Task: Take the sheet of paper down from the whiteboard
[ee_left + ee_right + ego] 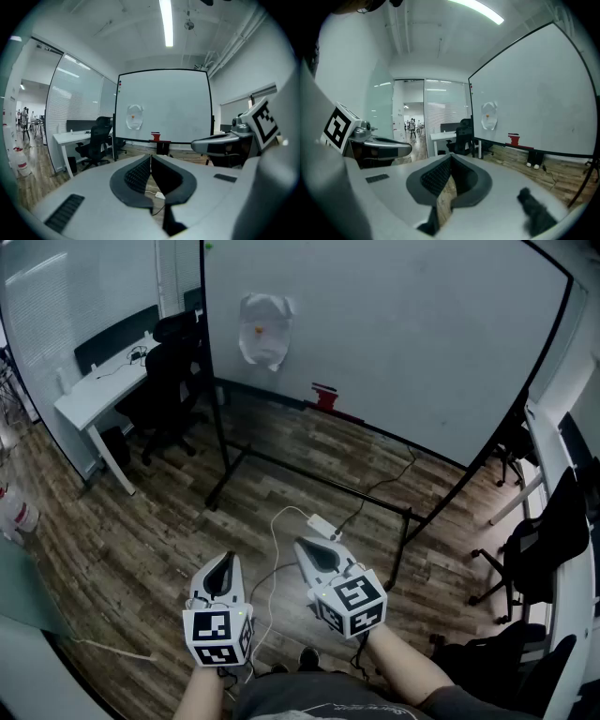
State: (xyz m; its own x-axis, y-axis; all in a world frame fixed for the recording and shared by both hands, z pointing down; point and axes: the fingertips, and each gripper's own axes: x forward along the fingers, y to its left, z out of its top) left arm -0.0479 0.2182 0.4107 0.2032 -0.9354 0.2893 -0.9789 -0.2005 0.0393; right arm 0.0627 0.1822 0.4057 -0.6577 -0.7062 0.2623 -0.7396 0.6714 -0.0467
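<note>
1. Left hand-held gripper (225,561) at lower centre, clenched on nothing; right hand-held gripper (302,544) just beside it, likewise clenched and empty.
2. Whiteboard (403,343) across the upper frame, well apart from both.
3. Sheet of paper (264,329) hanging on the whiteboard's upper left.
4. Small red item (325,396) on its lower edge.

Orange mark (258,331) on sheet of paper (269,351) too small to read; whiteboard (403,343) top cut off.

Open-plan office
Rolling whiteboard (394,334), white desk (94,390) with black swivel chair (173,381), glass partitions (79,108), wood-plank floor (169,521).
</note>
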